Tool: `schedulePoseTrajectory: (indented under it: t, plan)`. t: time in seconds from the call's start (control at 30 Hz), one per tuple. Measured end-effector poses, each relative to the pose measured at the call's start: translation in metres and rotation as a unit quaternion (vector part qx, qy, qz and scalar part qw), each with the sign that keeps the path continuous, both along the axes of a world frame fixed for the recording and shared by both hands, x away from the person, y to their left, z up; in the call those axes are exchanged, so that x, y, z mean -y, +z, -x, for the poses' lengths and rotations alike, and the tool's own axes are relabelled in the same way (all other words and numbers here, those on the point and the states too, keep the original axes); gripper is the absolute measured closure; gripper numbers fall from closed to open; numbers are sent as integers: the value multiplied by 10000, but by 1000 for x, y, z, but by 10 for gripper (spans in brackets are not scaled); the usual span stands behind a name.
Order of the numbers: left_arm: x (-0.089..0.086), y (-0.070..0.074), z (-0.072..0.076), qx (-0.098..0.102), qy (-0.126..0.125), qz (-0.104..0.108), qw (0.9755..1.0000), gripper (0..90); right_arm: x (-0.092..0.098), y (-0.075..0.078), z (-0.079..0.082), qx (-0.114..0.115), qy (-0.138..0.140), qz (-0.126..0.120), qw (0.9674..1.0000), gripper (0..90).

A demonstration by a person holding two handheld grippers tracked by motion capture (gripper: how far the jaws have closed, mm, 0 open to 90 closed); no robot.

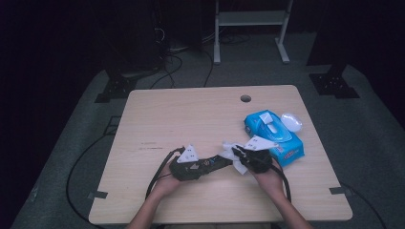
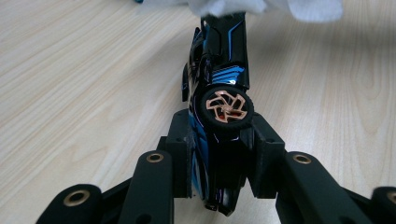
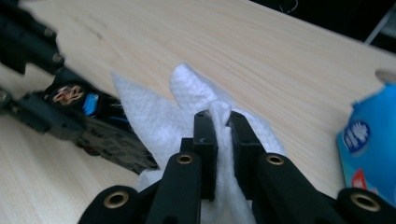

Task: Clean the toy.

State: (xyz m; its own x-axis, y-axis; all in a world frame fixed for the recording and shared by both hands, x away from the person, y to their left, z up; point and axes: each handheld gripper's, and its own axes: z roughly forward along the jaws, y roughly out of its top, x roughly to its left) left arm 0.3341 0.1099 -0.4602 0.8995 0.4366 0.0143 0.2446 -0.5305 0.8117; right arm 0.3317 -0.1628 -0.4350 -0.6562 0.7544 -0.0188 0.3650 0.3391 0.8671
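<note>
A black toy car (image 2: 219, 88) with blue stripes and copper wheels lies on its side between the jaws of my left gripper (image 2: 219, 158), which is shut on it. From above, the car (image 1: 216, 163) points right from the left gripper (image 1: 203, 167) toward the white wet wipe (image 1: 230, 152). My right gripper (image 3: 218, 128) is shut on a bunched fold of that wipe (image 3: 154, 121), and the wipe's edge lies against the car's front (image 3: 93, 126). The right gripper (image 1: 243, 160) sits just right of the car.
A blue pack of wet wipes (image 1: 273, 136) lies at the right of the wooden table (image 1: 191, 114), with a white lid (image 1: 291, 121) beside it. A round cable hole (image 1: 245, 98) is near the far edge. Cables trail off the left and front edges.
</note>
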Motion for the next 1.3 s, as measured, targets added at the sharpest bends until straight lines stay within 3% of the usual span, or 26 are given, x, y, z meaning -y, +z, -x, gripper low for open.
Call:
schedulePoseTrajectory:
  t: [0.07, 0.17, 0.2, 0.33, 0.43, 0.6, 0.67, 0.8, 0.87, 0.93, 1.1, 1.17, 1.2, 1.3]
  plan:
    - [1, 0, 0, -7, 2, 1, 10000, 664, 3, -2, -1, -79, -22, -47, 10000, 830]
    - [1, 0, 0, -20, 16, 1, 10000, 663, -2, -2, 1, -12, 5, -29, 10000, 831]
    - [1, 0, 0, -42, 51, 9, 10000, 663, -13, -1, 5, 160, 147, 118, 9997, 833]
    - [3, 1, 0, -4, 23, -48, 10000, 662, -26, -1, 7, 167, 384, 91, 9991, 832]
    - [5, 1, 1, 0, 15, -30, 10000, 662, -46, 1, 12, 60, 820, -43, 9966, 833]
    - [5, 1, 1, 6, -6, -58, 10000, 663, -71, 2, 20, 137, 1268, 92, 9918, 832]
    - [4, 1, 2, -6, 8, -35, 10000, 663, -66, 2, 17, 173, 1104, 173, 9936, 832]
    - [3, 1, 1, 0, -18, -41, 10000, 664, -34, 0, 6, 56, 516, 74, 9986, 833]
    - [4, 2, 1, -38, 5, -19, 10000, 664, -20, 1, 1, -69, 342, -63, 9994, 833]
    - [5, 1, 1, -42, 12, -12, 10000, 664, -16, 2, 1, -114, 258, -48, 9996, 833]
    - [6, 2, 1, -30, 5, -36, 10000, 662, -30, 2, 5, -74, 432, -40, 9990, 832]
    - [6, 2, 1, -37, 18, -25, 10000, 663, -43, 2, 8, -142, 716, -105, 9973, 832]
    - [5, 2, 0, -34, -3, -51, 10000, 663, -60, 3, 13, -56, 932, 18, 9956, 830]
    - [2, 2, 0, -66, 40, -58, 10000, 664, -64, 7, 15, 109, 909, 289, 9954, 830]
